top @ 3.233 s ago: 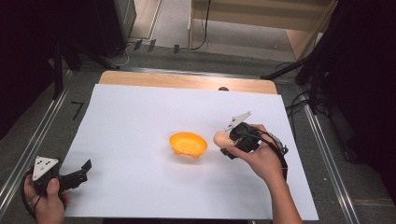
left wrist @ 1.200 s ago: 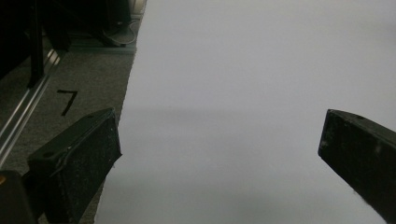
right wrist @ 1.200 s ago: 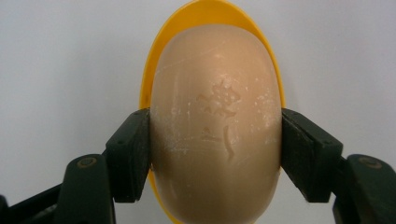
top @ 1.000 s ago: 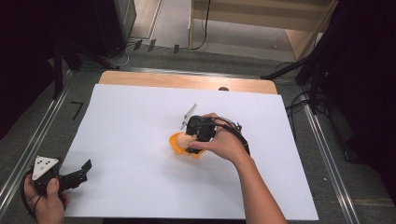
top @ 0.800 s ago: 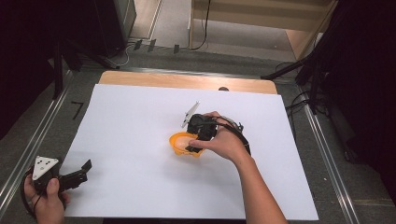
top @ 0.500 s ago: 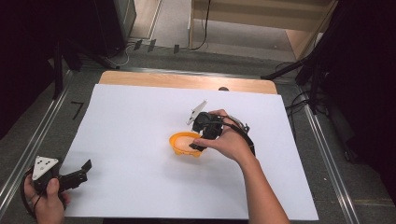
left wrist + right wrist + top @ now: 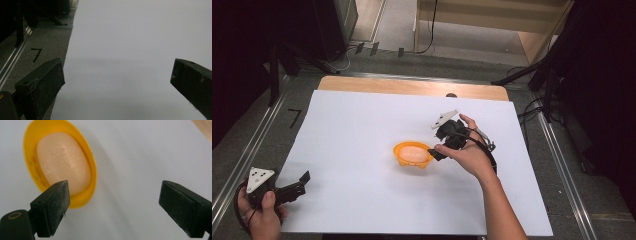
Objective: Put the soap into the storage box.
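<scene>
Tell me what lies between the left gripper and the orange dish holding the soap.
Nothing: in the high view, bare white sheet separates the left gripper from the orange dish holding the soap.

Right gripper just opened, empty — left gripper wide, apparently resting low

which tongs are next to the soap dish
The right tongs, beside the orange dish holding the soap. The left tongs sit far off at the sheet's near left corner.
</scene>
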A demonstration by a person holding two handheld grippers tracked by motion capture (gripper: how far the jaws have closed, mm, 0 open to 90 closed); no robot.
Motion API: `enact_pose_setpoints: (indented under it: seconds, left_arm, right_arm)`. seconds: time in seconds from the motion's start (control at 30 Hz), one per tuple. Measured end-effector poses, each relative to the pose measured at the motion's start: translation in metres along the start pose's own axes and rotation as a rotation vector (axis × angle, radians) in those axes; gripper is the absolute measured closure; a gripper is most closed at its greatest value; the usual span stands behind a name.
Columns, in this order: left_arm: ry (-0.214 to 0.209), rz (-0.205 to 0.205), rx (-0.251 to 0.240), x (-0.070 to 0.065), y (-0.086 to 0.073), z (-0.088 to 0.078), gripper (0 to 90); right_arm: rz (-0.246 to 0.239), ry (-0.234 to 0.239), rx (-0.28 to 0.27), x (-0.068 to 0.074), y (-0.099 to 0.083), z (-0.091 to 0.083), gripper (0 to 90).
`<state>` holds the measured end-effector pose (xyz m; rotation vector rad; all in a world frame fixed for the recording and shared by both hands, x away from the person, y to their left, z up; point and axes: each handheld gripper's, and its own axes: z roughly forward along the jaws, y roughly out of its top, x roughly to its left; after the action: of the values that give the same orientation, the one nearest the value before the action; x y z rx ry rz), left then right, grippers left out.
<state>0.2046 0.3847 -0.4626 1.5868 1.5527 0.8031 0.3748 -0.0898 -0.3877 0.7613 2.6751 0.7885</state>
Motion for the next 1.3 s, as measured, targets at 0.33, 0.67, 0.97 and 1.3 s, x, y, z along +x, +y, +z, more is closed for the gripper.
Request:
enact_pose_setpoints:
  seconds: [0.33,0.67,0.97,1.3]
  left_arm:
    - [-0.002,-0.004,-0.003,0.0,0.0,0.0,0.0]
    - [-0.003,-0.004,-0.004,0.0,0.0,0.0,0.0]
    - [-0.002,-0.002,-0.002,0.0,0.0,0.0,0.0]
    - [-0.001,-0.001,-0.002,0.0,0.0,0.0,0.0]
  right_arm:
    - [0.141,-0.028,-0.032,-0.018,-0.037,-0.011,2.3]
    - [0.253,-0.044,-0.083,-0.026,-0.077,-0.021,0.0]
    - [0.334,-0.061,-0.134,-0.029,-0.114,-0.029,0.0]
    - [0.395,-0.083,-0.18,-0.025,-0.151,-0.034,0.0]
